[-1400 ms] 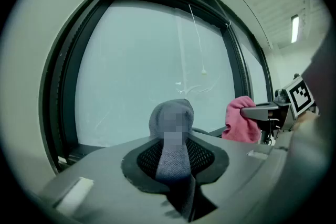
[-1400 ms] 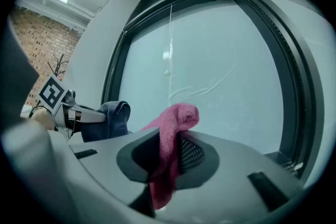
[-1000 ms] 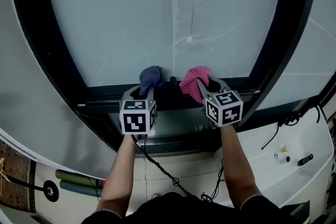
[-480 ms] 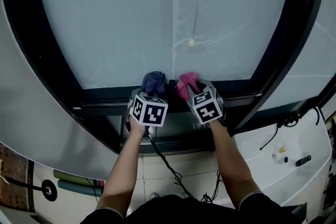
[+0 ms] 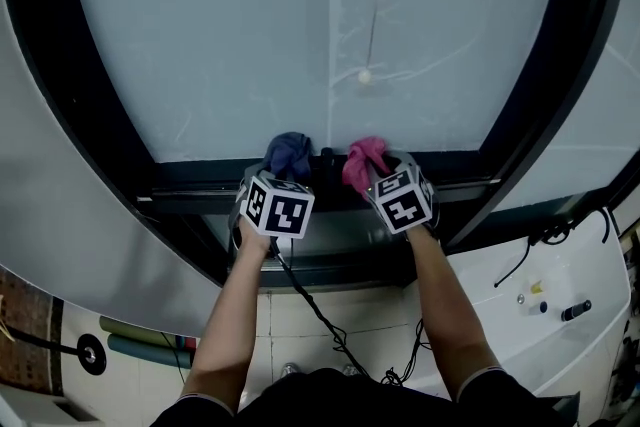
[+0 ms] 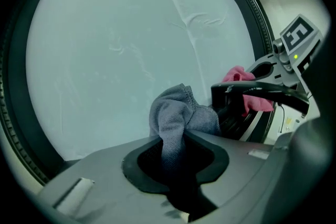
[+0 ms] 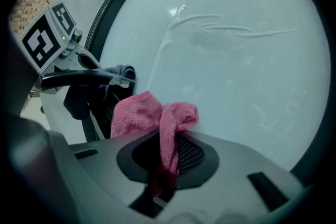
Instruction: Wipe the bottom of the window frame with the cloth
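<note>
A frosted window pane (image 5: 320, 25) sits in a black frame whose bottom rail (image 5: 200, 177) runs across the head view. My left gripper (image 5: 283, 167) is shut on a grey-blue cloth (image 5: 288, 153) (image 6: 178, 118) bunched against the bottom rail. Just right of it, my right gripper (image 5: 372, 173) is shut on a pink cloth (image 5: 362, 161) (image 7: 157, 118), also at the rail. The two grippers are side by side, almost touching. In the left gripper view the pink cloth (image 6: 247, 94) shows at right; in the right gripper view the grey-blue cloth (image 7: 84, 97) shows at left.
A small pale knob (image 5: 364, 76) hangs on the pane along a vertical seam. A black cable (image 5: 315, 315) trails down from the left gripper. At lower right a white ledge (image 5: 540, 305) carries small items. Brick wall (image 5: 20, 315) and green tubes (image 5: 150, 343) lie at lower left.
Both grippers moved closer together and stayed at the bottom rail; over the last half second the left shifted slightly left and the right slightly right.
</note>
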Motion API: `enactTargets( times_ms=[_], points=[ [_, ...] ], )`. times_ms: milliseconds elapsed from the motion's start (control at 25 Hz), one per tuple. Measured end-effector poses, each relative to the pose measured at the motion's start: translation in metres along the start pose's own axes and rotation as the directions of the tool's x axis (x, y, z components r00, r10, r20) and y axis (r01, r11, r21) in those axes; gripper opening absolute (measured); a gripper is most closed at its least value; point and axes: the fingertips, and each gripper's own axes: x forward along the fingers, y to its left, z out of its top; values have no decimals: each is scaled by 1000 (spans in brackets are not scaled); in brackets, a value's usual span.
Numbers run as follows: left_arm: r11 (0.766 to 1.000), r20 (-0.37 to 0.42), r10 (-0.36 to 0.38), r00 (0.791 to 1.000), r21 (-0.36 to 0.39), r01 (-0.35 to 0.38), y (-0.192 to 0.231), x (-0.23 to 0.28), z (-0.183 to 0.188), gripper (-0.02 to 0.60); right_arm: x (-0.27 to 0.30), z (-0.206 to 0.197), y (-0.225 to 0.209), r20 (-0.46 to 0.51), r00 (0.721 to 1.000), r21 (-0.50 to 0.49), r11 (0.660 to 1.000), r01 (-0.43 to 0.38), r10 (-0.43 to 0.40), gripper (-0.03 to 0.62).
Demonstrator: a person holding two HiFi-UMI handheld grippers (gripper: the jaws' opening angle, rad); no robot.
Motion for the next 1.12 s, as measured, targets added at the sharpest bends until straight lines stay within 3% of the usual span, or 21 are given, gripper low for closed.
enactTargets(
  times_ms=[320,640,960,1120],
  points=[
    [997,-33,77,997,-4,-77,40,-6,-17,81,-14,-35,-55,-64,995,41,996,84,-81,58],
    [977,-82,214,973,13,-213,105,-18,-46,80,-35,-91,-136,-149,968,52,976,210,-200,58],
    [934,-162,355,921,17,-358,182,-34,-83,80,-58,-133,-198,-228,927,81,944,321,-296,58],
    [896,-206,441,874,45,-442,216,-46,-98,81,-67,-150,-219,-282,893,97,916,390,-351,58]
  ],
)
